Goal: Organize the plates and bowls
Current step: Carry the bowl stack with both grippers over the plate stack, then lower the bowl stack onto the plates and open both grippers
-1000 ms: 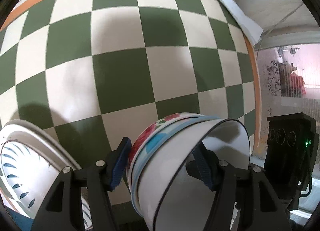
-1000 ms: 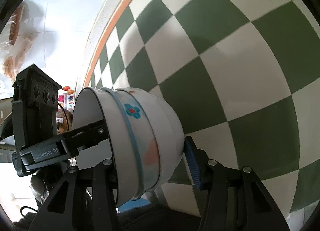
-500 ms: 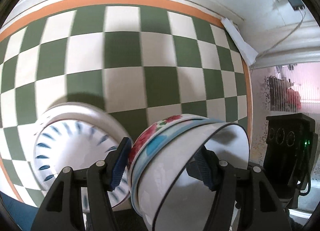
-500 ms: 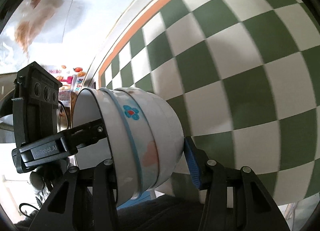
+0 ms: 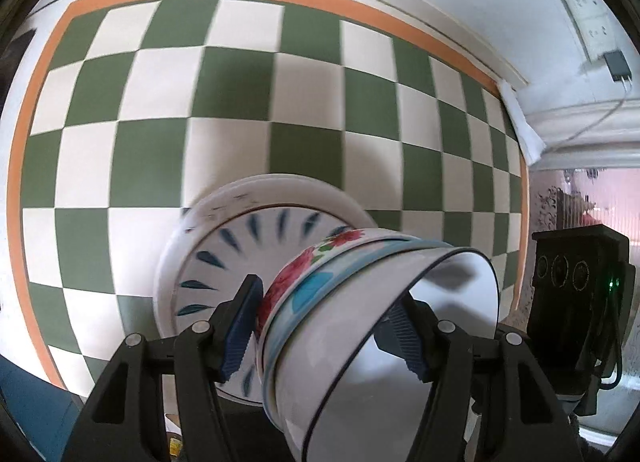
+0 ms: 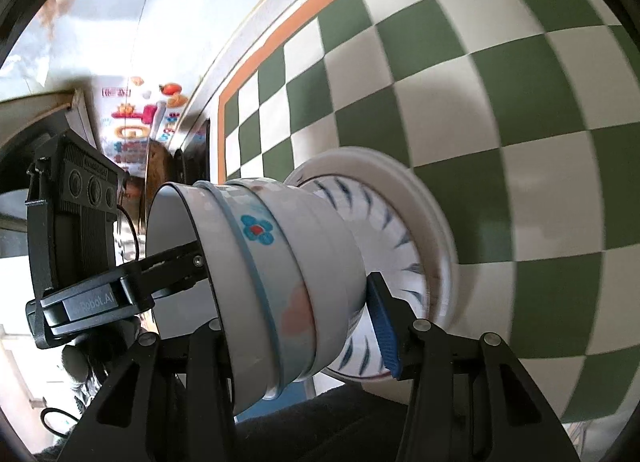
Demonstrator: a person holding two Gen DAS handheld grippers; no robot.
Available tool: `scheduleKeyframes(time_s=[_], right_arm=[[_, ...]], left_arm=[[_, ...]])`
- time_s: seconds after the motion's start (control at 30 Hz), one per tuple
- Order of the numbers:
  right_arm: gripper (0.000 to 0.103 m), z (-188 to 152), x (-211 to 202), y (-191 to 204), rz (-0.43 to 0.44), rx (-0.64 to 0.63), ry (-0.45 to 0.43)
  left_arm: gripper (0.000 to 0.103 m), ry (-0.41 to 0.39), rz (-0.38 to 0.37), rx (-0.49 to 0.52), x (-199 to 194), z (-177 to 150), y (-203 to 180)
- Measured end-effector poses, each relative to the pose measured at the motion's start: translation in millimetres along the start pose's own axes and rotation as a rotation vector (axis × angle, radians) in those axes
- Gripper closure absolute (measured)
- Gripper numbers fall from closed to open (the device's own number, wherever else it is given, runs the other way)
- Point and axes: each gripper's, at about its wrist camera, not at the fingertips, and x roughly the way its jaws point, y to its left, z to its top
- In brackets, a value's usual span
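Observation:
Both grippers hold one stack of nested white bowls (image 5: pixel 340 302) with red and blue flowers; it also shows in the right wrist view (image 6: pixel 280 282). My left gripper (image 5: pixel 324 326) is shut on the stack's rim, one finger inside and one outside. My right gripper (image 6: pixel 296 322) is shut on the opposite rim. Behind the stack lies a pile of white plates (image 5: pixel 224 246) with blue dashes, seen too in the right wrist view (image 6: pixel 404 230). The bowl stack's base is close to the top plate; contact is hidden.
The plates rest on a green and white checked cloth (image 5: pixel 160 102) with an orange border. A white wall with a socket (image 5: pixel 592 26) rises behind the table. The other gripper's black body (image 5: pixel 576 282) is at the right.
Both grippers have carried the bowl stack towards the plate pile, which has shifted from the left edge of view to directly behind the bowls. The grip is unchanged.

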Motion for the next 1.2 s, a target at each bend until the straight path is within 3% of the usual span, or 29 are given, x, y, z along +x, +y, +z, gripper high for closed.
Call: scheduleKeyframes(time_s=[0.37, 1.2], right_arm=[[0.053, -1.6, 34.1, -1.1, -0.03, 0.0, 0.046], [0.052, 3.5, 49.5, 2.6, -0.094, -0.021, 0.07]], left_arm=[[0.043, 0.022, -0.008, -0.057, 17.1, -2.0, 32.2], [0.043, 0.039, 0.014, -0.065, 30.6, -3.4, 37.7]])
